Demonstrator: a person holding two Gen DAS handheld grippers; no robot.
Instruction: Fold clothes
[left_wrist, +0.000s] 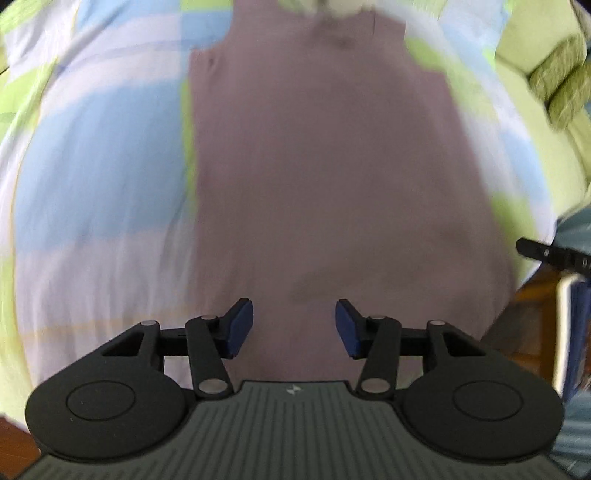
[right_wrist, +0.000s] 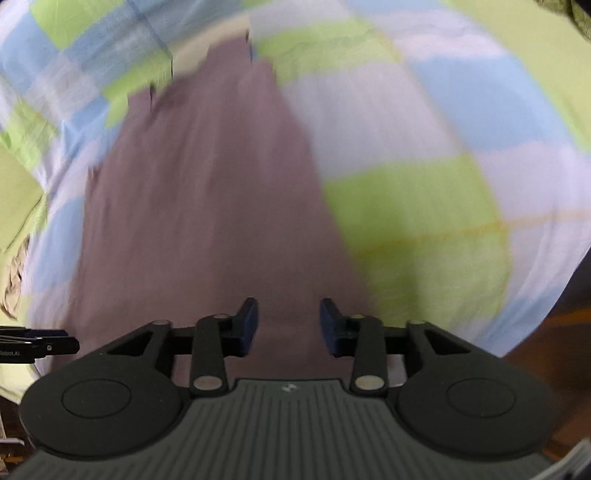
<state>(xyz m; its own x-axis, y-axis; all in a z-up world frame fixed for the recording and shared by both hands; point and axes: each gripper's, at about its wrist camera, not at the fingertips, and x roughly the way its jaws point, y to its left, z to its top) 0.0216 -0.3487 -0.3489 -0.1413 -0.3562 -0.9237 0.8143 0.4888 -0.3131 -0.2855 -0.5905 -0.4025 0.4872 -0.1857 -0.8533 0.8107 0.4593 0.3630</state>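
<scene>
A mauve sleeveless garment (left_wrist: 325, 177) lies flat along the bed, its shoulder end far from me and its hem near me. In the left wrist view my left gripper (left_wrist: 294, 326) hangs over the near hem, open, with nothing between its blue pads (left_wrist: 242, 325). The right wrist view shows the same garment (right_wrist: 207, 206) running away to the upper left. My right gripper (right_wrist: 289, 325) stands open above the garment's near right part, nothing gripped. Both views are blurred.
The bed carries a checked sheet (left_wrist: 96, 155) in green, blue and white. An olive knitted cloth (left_wrist: 561, 85) sits at the far right. The other gripper's black tip (left_wrist: 543, 254) shows at the right edge, and likewise at the left edge (right_wrist: 40, 345). Brown floor (right_wrist: 546, 343) lies beyond the bed's edge.
</scene>
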